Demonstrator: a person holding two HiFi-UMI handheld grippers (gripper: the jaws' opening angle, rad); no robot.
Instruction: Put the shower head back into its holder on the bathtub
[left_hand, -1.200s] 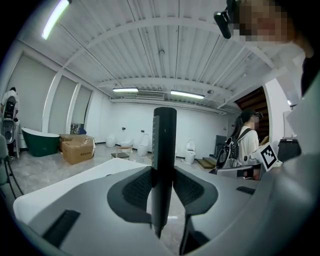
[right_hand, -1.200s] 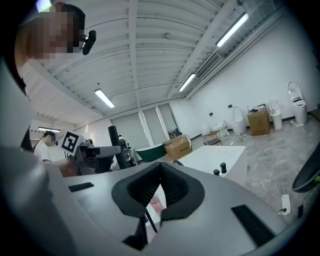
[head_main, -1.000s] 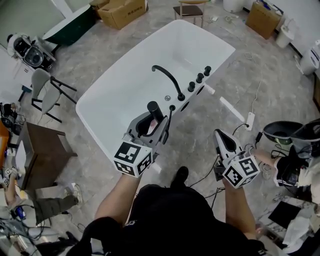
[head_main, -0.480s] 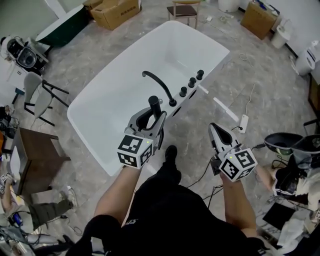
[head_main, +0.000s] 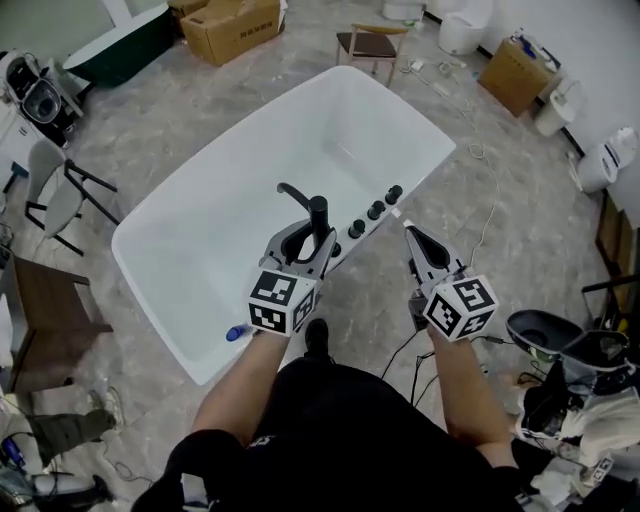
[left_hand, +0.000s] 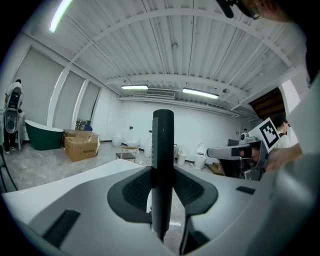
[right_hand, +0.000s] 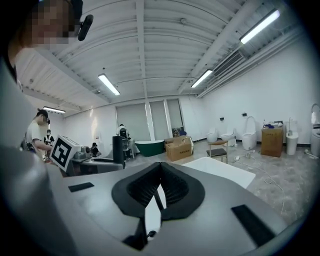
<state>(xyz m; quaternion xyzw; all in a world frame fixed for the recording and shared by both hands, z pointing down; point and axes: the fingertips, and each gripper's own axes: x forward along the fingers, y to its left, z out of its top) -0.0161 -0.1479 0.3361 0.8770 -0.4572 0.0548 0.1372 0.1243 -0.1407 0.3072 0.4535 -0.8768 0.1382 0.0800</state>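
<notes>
Grey floor (head_main: 150, 140), white bathtub (head_main: 220, 210) below | L gripper (head_main: 308, 240) clamps shower head (head_main: 318, 213) mid-shaft | rigid, slick, prob. light; your mid-shaft hold suits | R gripper (head_main: 412, 236) closed, empty.

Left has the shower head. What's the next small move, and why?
Probably ease the left gripper down toward the bathtub rim beside the knobs: its jaws hold the shower head upright above that rim, near the spout. The holder itself isn't visible.

Glossy white bathtub (head_main: 240, 150); matt black shower head (head_main: 318, 215); smooth grey stone-look floor (head_main: 180, 110).
</notes>
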